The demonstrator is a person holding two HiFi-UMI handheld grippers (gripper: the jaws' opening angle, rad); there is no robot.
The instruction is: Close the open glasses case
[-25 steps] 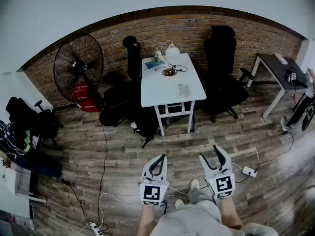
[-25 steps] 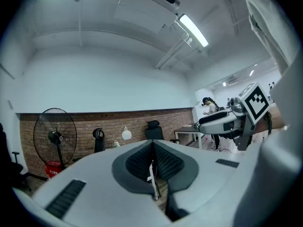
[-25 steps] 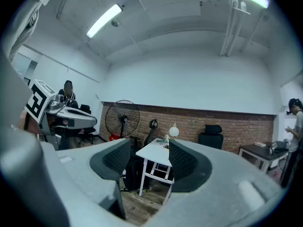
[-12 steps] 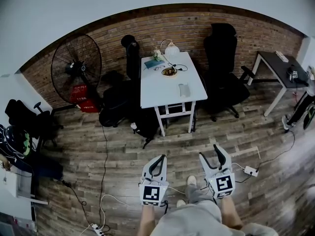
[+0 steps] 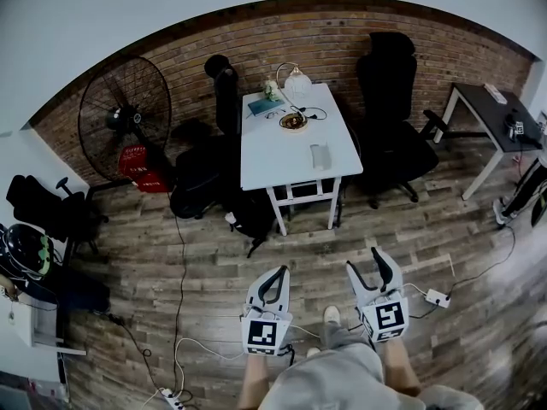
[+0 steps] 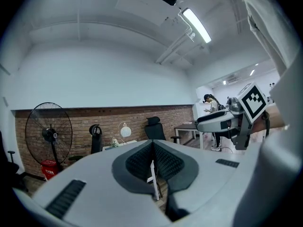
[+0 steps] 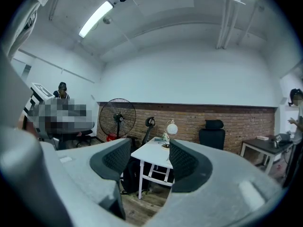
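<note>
The glasses case (image 5: 319,155) lies on the white surface (image 5: 282,156) across the room, near its front right corner and well apart from both grippers; from here it is too small for me to tell how its lid stands. Further back on the same surface sit a bowl (image 5: 293,121), a teal book (image 5: 262,107) and a globe lamp (image 5: 297,82). A black office chair (image 5: 393,101) stands to the right of the surface and a large floor fan (image 5: 124,118) off to the left, against the brick wall.

My left gripper (image 5: 279,273) hangs low over the wooden floor with its jaws clenched together on nothing. My right gripper (image 5: 366,263) is beside it, jaws released and spread, with only the distant surface showing in the gap between them.

Against a second ago, the surface and brick wall sit slightly higher in the head view, and the shoe (image 5: 332,315) between the grippers has shifted. Both grippers keep the same pose.
</note>
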